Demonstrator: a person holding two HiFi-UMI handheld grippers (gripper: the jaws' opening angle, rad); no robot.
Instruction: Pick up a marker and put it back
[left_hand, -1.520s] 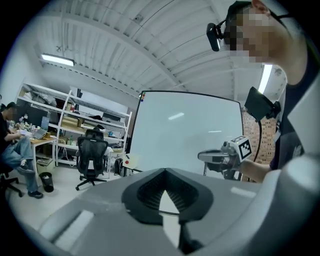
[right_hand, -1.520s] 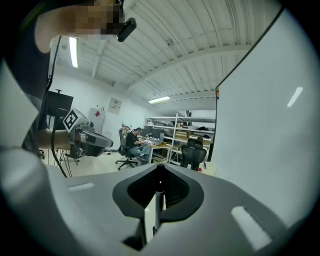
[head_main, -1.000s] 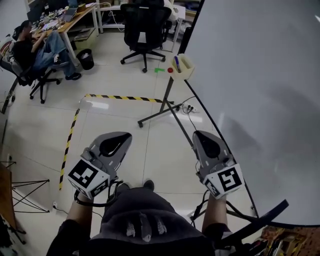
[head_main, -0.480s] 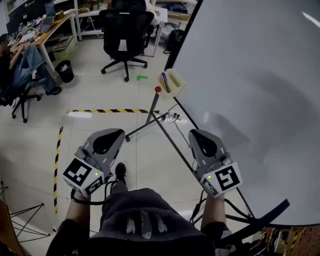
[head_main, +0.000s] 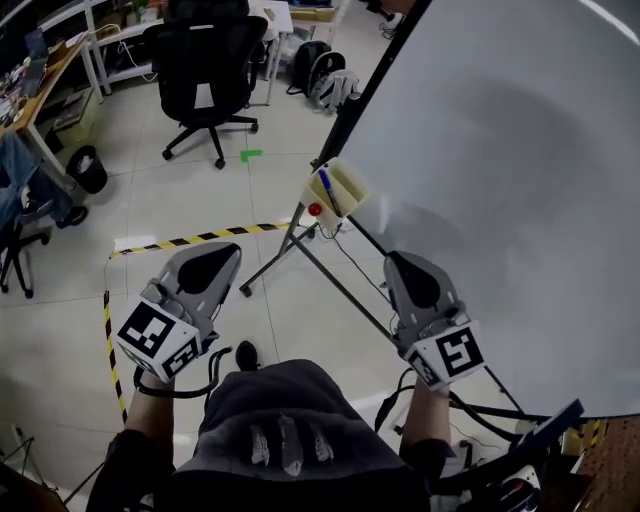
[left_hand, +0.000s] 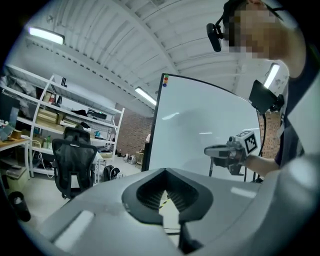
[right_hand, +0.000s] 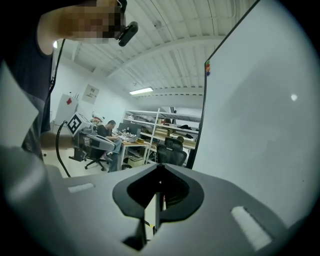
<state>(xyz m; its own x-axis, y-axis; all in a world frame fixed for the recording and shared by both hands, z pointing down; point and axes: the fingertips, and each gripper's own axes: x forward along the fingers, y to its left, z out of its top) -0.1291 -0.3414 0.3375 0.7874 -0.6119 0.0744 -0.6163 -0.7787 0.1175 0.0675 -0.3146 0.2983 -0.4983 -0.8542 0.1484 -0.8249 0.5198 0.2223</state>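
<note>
The grey left gripper (head_main: 212, 268) and the grey right gripper (head_main: 413, 282) are held low beside the large white whiteboard (head_main: 520, 180). The jaws of each are closed, with nothing gripped. A blue marker (head_main: 325, 188) is seen leaning inside the beige plastic tray (head_main: 350, 178) on the whiteboard's edge, well apart from both grippers.

A large white whiteboard (head_main: 520, 180) fills the frame from 12 to 4 o'clock. A beige plastic tray (head_main: 355, 186) hangs on its lower edge near 12 o'clock, with a blue marker (head_main: 325, 186) standing in it. The left claw (head_main: 212, 266) sits at 8 o'clock and the right claw (head_main: 411, 274) at 4 o'clock, above the pale tiled floor (head_main: 290, 310). A black office chair (head_main: 205, 60) stands at 11 o'clock.
</note>
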